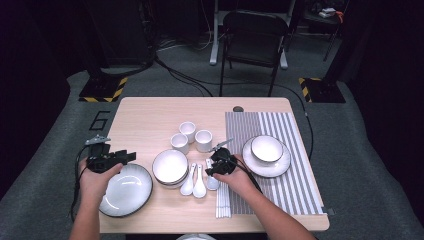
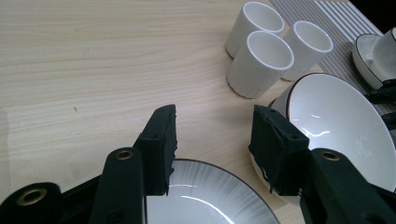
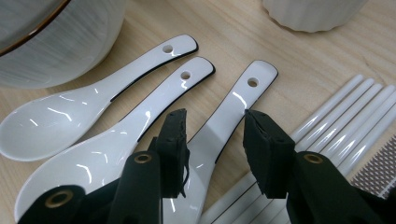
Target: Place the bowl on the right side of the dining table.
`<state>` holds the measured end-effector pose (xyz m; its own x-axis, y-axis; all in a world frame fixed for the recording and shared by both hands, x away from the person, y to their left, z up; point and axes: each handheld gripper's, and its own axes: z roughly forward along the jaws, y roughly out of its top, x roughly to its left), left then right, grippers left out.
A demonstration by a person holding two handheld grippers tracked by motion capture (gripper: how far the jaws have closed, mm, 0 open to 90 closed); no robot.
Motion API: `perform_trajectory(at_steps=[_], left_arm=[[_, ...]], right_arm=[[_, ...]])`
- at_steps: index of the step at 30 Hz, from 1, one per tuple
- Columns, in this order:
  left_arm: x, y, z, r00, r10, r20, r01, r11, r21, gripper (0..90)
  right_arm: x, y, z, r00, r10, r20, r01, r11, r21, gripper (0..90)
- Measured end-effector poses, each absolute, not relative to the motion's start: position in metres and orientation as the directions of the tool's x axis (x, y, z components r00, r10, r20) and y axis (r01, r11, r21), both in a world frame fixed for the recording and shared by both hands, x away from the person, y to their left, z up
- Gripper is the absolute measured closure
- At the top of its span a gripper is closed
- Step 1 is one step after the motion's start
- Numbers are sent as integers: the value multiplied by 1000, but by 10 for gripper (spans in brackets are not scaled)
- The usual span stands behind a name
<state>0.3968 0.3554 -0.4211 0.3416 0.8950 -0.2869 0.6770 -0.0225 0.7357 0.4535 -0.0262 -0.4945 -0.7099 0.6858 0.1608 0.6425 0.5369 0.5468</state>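
Straddling the third spoon's handle (image 3: 224,116), the right gripper (image 3: 212,135) stands with jaws apart, pads not yet pressing. That spoon lies at three o'clock of its two neighbours (image 3: 116,112), beside the chopsticks (image 3: 341,121); centre both pads on the handle before closing, clear of both. The left gripper (image 2: 212,140) hangs open over the plate's rim (image 2: 210,186).

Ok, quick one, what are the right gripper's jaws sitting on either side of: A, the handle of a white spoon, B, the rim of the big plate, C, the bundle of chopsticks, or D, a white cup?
A: in the right gripper view the right gripper has its open jaws straddling the handle of the white spoon nearest the chopsticks, with a gap on each side, so it is not yet gripped.
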Motion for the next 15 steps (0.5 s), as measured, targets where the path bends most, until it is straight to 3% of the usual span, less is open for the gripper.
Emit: perform_trajectory(at_steps=[15], left_arm=[[396, 356, -421, 333, 898, -286, 674, -15, 738, 508]], right_arm=[[455, -26, -498, -715, 677, 175, 641, 534, 551, 617]])
